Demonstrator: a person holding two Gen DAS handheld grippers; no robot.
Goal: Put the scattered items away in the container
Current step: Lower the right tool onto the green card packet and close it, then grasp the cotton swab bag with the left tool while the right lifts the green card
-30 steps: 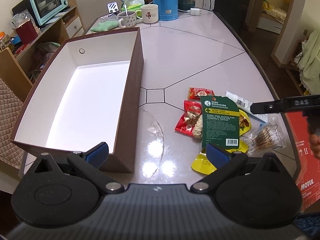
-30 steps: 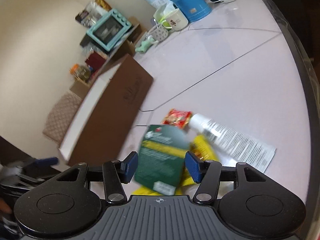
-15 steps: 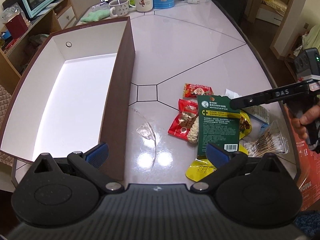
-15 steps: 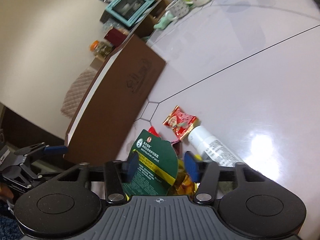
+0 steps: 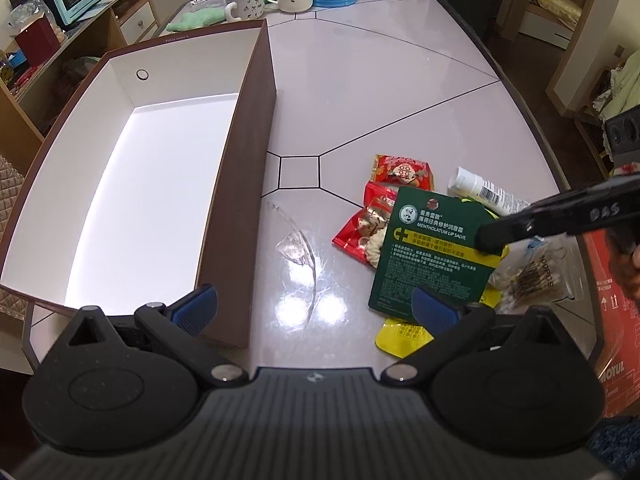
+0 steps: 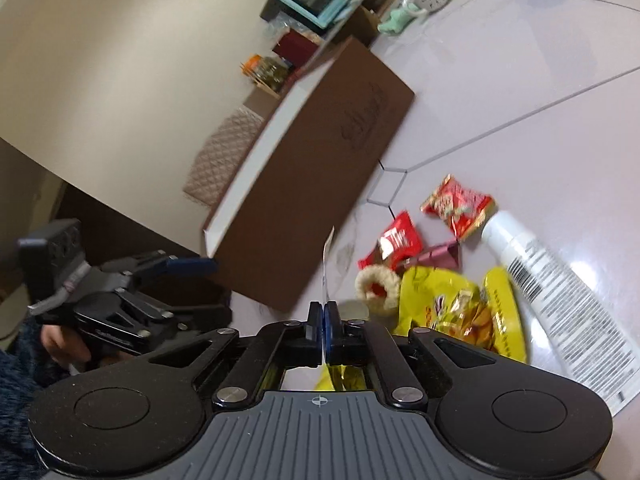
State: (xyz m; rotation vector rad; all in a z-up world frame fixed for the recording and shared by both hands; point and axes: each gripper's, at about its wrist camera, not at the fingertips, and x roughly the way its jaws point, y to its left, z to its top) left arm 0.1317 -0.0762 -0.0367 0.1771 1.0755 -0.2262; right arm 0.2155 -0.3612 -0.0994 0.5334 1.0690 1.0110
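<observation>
Right gripper (image 6: 323,330) now clamped on green lip-salve card (image 5: 434,256) — jaws were apart around it 0.5 s ago. Card lifted edge-on, tilted above snack pile. Left gripper (image 5: 314,304) wide, holding nothing, unchanged. Yellow packet (image 6: 452,312), red snack packets (image 5: 402,168), white tube (image 5: 484,194) on table (image 5: 380,80) — brown box (image 5: 256,152) left of pile, inside bare.

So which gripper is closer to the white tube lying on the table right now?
Right. The right gripper is shut on the green lip salve card, just in front of the white tube. The left gripper hangs open by the brown box, farther off.
</observation>
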